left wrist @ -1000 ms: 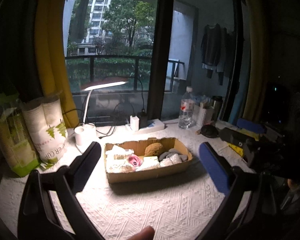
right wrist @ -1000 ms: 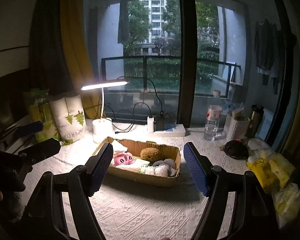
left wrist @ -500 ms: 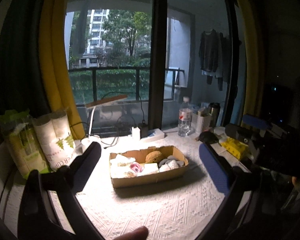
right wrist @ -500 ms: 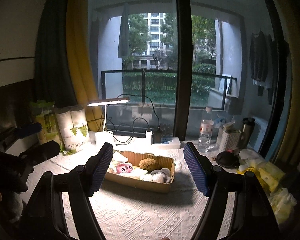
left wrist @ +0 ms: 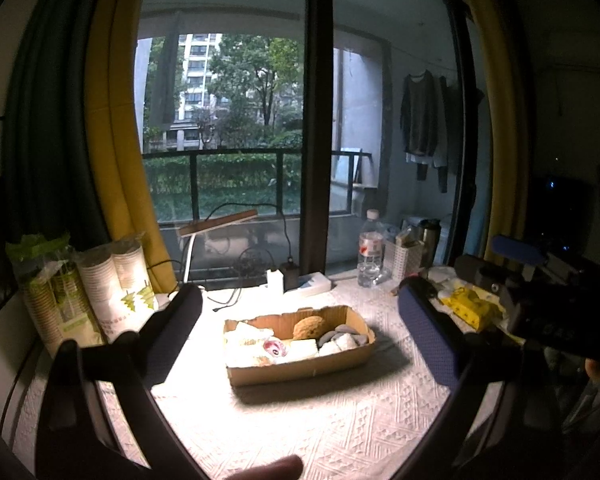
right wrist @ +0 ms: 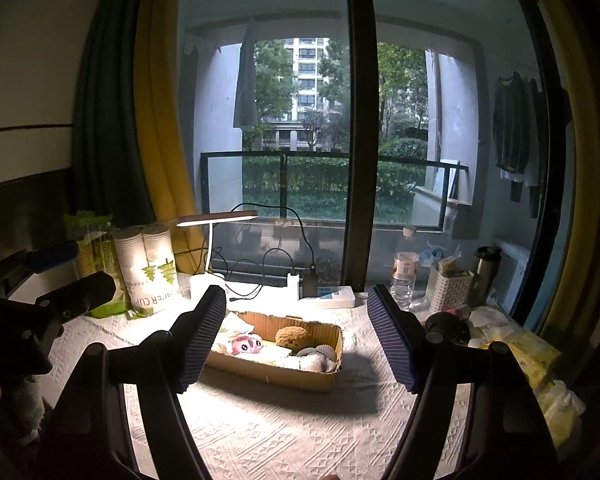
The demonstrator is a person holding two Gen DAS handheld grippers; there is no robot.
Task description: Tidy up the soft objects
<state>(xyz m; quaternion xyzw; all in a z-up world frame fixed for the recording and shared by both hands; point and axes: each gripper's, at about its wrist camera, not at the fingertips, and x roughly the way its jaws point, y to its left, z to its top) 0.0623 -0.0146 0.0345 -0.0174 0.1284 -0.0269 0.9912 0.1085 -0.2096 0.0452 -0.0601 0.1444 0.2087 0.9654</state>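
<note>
Cardboard, the shallow brown box point(right wrist: 276, 364) sits mid-frame on the white textured tabletop point(right wrist: 284, 440), soft items inside. Your left gripper point(left wrist: 300, 340) and right gripper point(right wrist: 296, 336) hover with jaws wide, empty; approach slowly and pinch gently.

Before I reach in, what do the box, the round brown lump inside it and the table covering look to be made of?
Box: plain brown cardboard, matte, with a torn, uneven rim.
Brown lump: coarse and porous, likely a sponge or a fuzzy plush; too small to tell which.
Table covering: white woven or quilted cloth, matte, with raised geometric patterning.
</note>
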